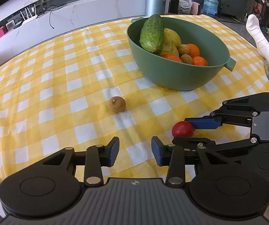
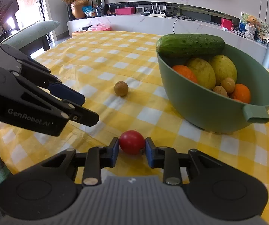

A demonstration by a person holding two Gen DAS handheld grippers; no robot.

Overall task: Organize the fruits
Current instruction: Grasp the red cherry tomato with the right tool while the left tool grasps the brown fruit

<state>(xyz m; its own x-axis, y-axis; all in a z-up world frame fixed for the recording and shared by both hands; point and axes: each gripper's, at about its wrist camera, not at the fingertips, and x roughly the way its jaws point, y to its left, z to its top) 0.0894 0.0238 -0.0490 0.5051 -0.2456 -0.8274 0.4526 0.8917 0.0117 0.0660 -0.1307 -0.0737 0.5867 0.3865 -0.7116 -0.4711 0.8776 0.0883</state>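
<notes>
While the left gripper (image 1: 135,151) hung low over the yellow checked cloth (image 1: 50,86) with its jaws apart and nothing between them, a small brown fruit (image 1: 117,104) lay loose on the cloth ahead of it, well short of the bowl (image 1: 181,76). Further right, the right gripper (image 2: 132,148) had its blue pads either side of the tomato (image 2: 132,142), seemingly touching both flanks; the tomato looked to sit on or just above the cloth, near the bowl's foot, and I could not tell which. To the far right stood the green bowl, holding a cucumber (image 2: 190,45) propped across its rim, pale yellow-green fruits, oranges and two more brown ones. By my reckoning the step in hand was the pick of the tomato, with most of the sorting done. The next move would call for a gentle, steady squeeze, a lift clear of the rim, and a soft release among the oranges; the brown fruit would remain for the free gripper.
</notes>
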